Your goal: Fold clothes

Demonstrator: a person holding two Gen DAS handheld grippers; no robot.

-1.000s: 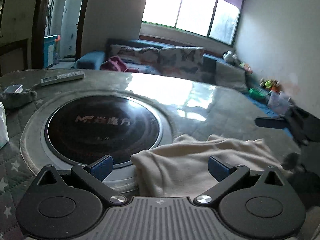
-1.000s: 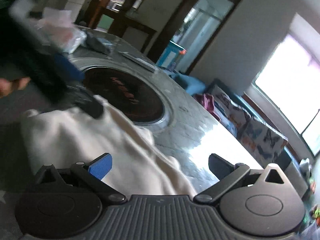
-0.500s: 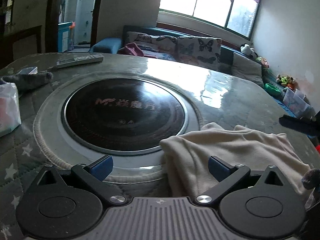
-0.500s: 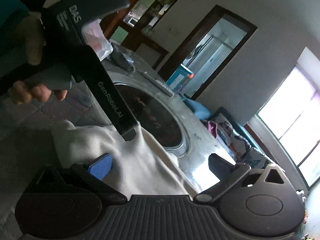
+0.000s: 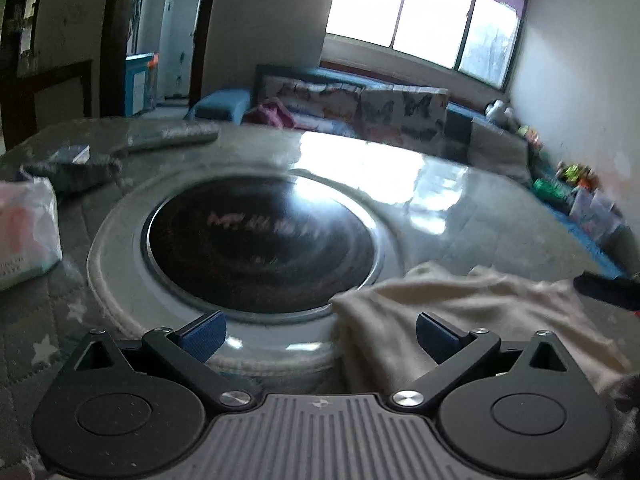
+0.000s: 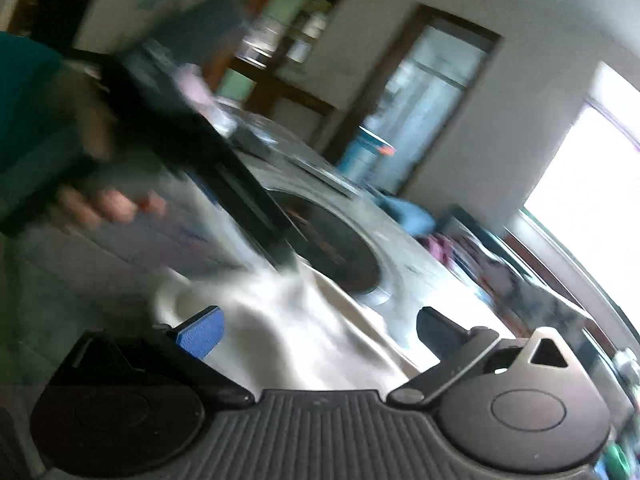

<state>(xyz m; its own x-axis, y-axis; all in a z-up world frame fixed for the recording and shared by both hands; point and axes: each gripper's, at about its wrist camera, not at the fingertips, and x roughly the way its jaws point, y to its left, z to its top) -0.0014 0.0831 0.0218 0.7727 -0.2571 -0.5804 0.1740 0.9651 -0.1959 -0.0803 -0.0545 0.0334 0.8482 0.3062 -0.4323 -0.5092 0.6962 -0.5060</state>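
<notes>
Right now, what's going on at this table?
A person holding a gripper in each hand is working on a cream cloth lying on the table beside a round black cooktop. The left gripper is open, with the cloth's edge lying between its fingers. The right gripper is open too, just above the cloth. Nothing is gripped yet, and the cloth is rumpled, not folded. The right view is blurred.

Place: you are in a home, in a living room.
Signs: a sofa [image 5: 360, 100] with cushions, big window [image 5: 424, 16], toys [image 5: 576, 172], round table [image 5: 460, 200].
</notes>
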